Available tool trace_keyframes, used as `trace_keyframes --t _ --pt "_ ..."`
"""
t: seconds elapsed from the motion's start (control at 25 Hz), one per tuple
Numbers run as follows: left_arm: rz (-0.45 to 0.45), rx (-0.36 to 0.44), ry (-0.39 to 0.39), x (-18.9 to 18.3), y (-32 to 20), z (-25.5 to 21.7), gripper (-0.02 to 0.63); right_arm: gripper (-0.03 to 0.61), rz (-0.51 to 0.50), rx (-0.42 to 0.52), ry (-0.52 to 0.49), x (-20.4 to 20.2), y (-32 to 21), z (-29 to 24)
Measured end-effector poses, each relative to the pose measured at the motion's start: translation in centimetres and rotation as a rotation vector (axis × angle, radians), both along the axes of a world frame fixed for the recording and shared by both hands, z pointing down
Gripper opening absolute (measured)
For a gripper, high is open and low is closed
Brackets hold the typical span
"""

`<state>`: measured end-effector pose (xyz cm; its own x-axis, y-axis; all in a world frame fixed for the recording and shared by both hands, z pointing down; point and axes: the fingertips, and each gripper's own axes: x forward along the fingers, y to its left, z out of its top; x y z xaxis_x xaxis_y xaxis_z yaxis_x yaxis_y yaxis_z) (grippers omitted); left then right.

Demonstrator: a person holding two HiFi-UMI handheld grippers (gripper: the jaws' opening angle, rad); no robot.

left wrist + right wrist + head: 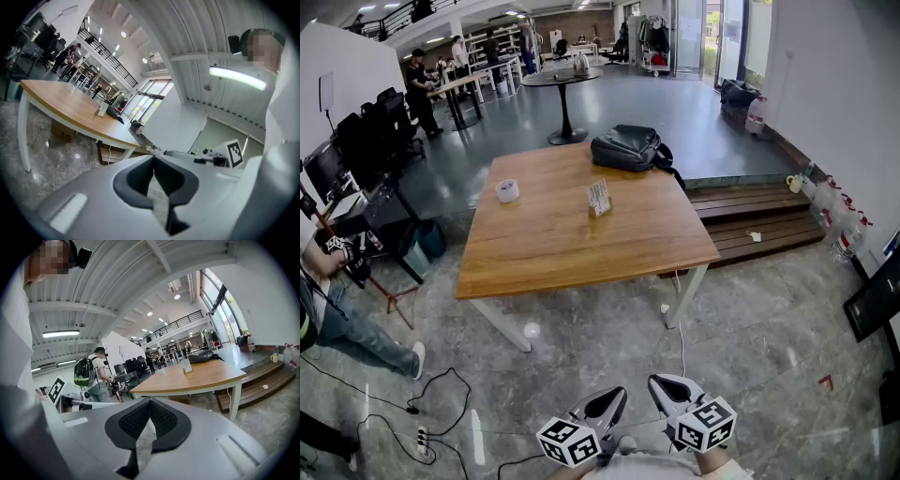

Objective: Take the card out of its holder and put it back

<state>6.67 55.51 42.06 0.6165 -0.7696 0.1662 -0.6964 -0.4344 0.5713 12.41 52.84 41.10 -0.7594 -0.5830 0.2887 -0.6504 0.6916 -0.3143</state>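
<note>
The card stands upright in its small clear holder (599, 198) near the middle of the wooden table (553, 253), well ahead of me. The same card holder (102, 110) shows far off in the left gripper view, and the holder (187, 365) is also distant in the right gripper view. My left gripper (617, 394) and right gripper (658, 382) hang side by side low in the head view, close to my body and over the floor. Both are shut with their pads meeting at the tips and nothing between them: left gripper (153, 157), right gripper (150, 401).
A roll of tape (507, 190) lies on the table's left part and a black bag (626, 147) at its far edge. Wooden steps (750, 220) run to the right of the table. A seated person (337, 300), cables and a power strip (420, 436) are at left.
</note>
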Motion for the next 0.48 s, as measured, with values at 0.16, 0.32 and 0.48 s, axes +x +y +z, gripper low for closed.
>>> trace_keyframes --t 0.16,0.32,0.48 --pt "-0.004 0.004 0.020 0.5 -1.4 0.5 0.009 -0.003 0.028 -0.011 0.004 1.5 -2.3 1.1" --pt "-0.025 -0.012 0.031 0.2 -3.5 1.3 0.009 -0.003 0.035 -0.032 -0.006 1.6 -4.0 1.9" --pt "-0.025 -0.004 0.010 -1.1 -7.3 2.0 0.009 -0.003 0.026 -0.036 0.001 0.2 -7.9 2.3"
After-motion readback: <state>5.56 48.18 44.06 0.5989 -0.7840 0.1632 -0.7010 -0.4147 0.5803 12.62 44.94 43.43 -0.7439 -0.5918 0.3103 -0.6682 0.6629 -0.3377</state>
